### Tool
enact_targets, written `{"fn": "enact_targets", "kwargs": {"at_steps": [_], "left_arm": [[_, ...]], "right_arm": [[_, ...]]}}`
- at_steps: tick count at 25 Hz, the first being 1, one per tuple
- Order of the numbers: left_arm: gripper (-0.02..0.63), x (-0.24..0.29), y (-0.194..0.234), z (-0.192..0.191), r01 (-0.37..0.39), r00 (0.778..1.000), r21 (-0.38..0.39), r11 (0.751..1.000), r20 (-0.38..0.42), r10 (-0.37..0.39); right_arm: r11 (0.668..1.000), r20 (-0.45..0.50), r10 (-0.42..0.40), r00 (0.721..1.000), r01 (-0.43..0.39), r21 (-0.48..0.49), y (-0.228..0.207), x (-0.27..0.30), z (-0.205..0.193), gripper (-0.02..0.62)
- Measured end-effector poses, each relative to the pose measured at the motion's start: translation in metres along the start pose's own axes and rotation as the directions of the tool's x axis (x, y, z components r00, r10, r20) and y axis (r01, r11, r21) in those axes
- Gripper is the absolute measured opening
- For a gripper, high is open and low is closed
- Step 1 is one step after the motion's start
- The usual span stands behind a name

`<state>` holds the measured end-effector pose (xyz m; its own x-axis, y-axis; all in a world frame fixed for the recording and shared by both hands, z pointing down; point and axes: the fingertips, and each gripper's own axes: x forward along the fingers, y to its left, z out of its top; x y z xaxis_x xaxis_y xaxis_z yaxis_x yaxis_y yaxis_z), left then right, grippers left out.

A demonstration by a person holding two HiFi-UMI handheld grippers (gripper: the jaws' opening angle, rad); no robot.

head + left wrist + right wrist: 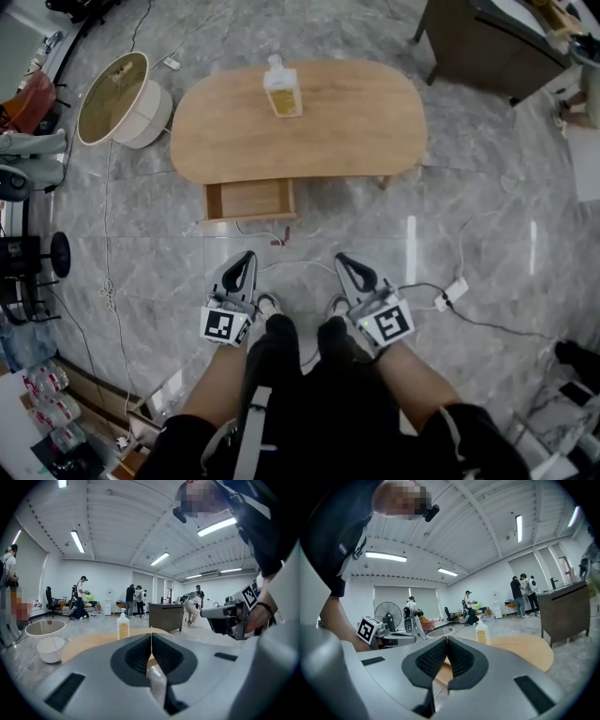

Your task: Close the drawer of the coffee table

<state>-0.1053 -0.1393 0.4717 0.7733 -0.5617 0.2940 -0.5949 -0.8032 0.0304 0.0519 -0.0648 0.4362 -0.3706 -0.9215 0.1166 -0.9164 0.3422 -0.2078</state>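
Head view: an oval wooden coffee table (356, 127) stands on a grey marble-tile floor (478, 234). Its drawer (249, 200) is pulled out from the near edge, towards the person, and looks empty. A pump bottle (282, 89) stands on the tabletop near the far edge. The left gripper (247, 256) and right gripper (343, 259) are held side by side above the floor, well short of the drawer, both pointing at the table. White cables and a power strip (453, 292) lie on the tiles. A round white side table (122, 101) stands to the table's left and a dark cabinet (483, 42) at the upper right.

Left gripper view: the jaws are pressed together with nothing between them. Beyond them are the tabletop, the bottle and the cabinet, in a large white room with ceiling strip lights (78, 541) and people standing in the background.

Right gripper view: the jaws meet, holding nothing. A standing fan (388, 613) is at the left.
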Motion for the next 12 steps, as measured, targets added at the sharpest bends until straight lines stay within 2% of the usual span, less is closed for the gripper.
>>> {"fn": "enact_targets", "kwargs": {"at_steps": [3, 6, 9, 12], "left_arm": [[0.008, -0.004, 0.012, -0.008, -0.007, 1.0, -0.013, 1.0, 0.0, 0.007], [0.008, -0.005, 0.034, -0.026, -0.02, 1.0, -0.049, 0.999, -0.001, 0.02], [0.008, -0.014, 0.054, -0.038, -0.004, 1.0, -0.063, 0.998, -0.013, 0.003], [0.008, -0.025, 0.081, -0.04, 0.024, 1.0, -0.043, 0.999, -0.013, -0.025]], "right_arm": [[1.0, -0.036, 0.024, 0.999, -0.025, -0.01, 0.011, 0.011, -0.01, 0.012], [1.0, -0.033, 0.015, 0.999, -0.015, 0.008, 0.019, 0.031, -0.019, 0.012], [0.999, -0.041, -0.007, 0.999, 0.009, 0.041, 0.033, 0.053, -0.027, 0.012], [0.998, -0.032, -0.016, 0.999, 0.018, 0.057, 0.052, 0.079, -0.028, 0.012]]}}
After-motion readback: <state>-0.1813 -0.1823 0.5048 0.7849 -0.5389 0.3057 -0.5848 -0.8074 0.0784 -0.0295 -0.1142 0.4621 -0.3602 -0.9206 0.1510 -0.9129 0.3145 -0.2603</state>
